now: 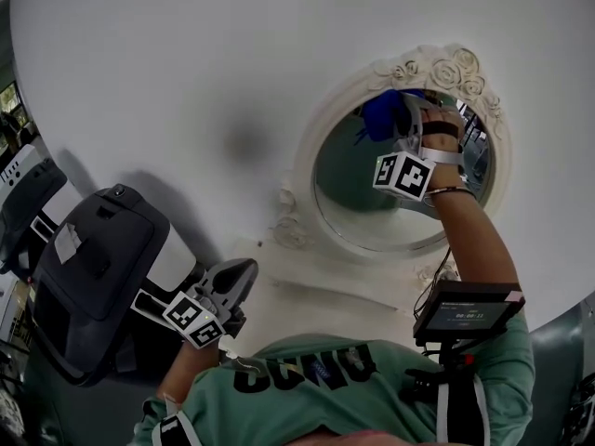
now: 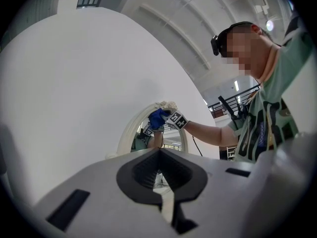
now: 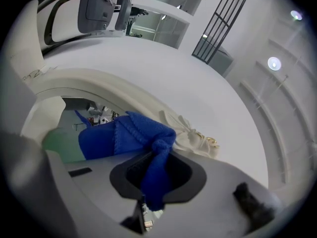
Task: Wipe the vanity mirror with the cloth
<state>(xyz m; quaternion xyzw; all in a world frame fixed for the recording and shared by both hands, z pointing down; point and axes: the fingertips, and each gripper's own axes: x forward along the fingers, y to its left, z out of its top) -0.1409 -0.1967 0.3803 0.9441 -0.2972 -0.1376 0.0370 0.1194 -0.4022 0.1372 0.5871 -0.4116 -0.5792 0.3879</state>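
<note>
Head view first: the right gripper [image 1: 402, 119] is reaching up to the top of the vanity mirror [image 1: 305, 170], an oval one in a white carved frame. It's holding the blue cloth [image 1: 379, 116] up against the upper part of the glass, just under the rose ornament [image 1: 444, 68] on the crest. The left gripper [image 1: 240, 279] is hanging low and well apart from the mirror, near the person's green shirt [image 1: 307, 384], with a dark grey chair [image 1: 93, 268] just beside it. A small screen [image 1: 467, 310] is sitting on the person's chest rig.

Left gripper view: the jaws are sitting closed on each other and nothing is showing between them. They're pointing toward the mirror, which is standing upright against a white wall [image 2: 74, 93]. Further off you can see the other arm stretching out with the cloth bunched at the top of the frame.

Right gripper view: this one's jaws are pinching a twisted fold of the cloth, and the rest of it is spreading out ahead onto the glass. The white roses are showing just beside the cloth on the right. The glass is reflecting the green shirt on the left.
</note>
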